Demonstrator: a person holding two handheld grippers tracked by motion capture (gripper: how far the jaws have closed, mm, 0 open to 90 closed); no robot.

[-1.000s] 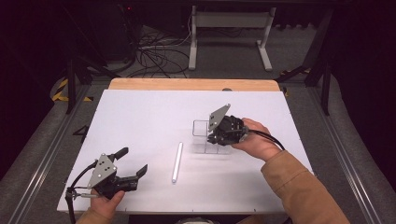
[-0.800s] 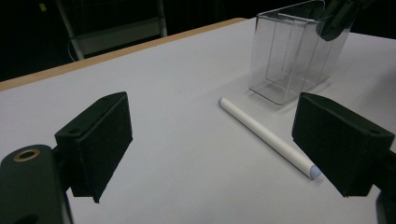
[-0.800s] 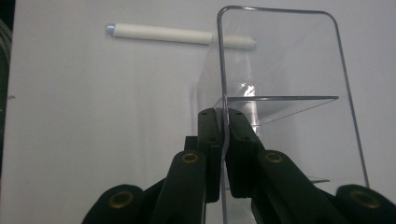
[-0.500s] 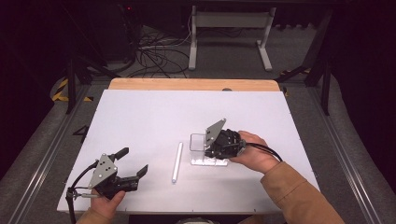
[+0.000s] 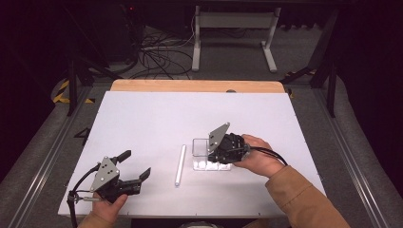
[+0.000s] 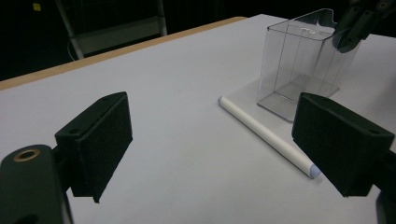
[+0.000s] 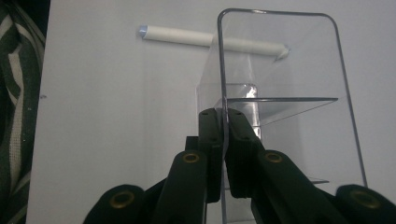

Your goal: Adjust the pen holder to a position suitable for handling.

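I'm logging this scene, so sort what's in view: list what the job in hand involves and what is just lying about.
In the job:
- clear plastic box, wall pinched by the right gripper
- white tube, lying beside the box
- left gripper, open, holding nothing

Lying about:
- cables on the floor
- metal stand beyond the table

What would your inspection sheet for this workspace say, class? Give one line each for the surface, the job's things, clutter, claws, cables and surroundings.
Surface: white tabletop with a wooden strip along its far edge.
Job's things: clear plastic container standing upright on the table; white tube lying flat beside it, apart from it.
Clutter: nothing seen.
Claws: right claw shut on one wall of the container; left claw open, holding nothing, at the near left of the table.
Cables: one trails from each claw; a loose tangle lies on the floor beyond the table.
Surroundings: dark room, grey floor, a white frame's legs behind the table.
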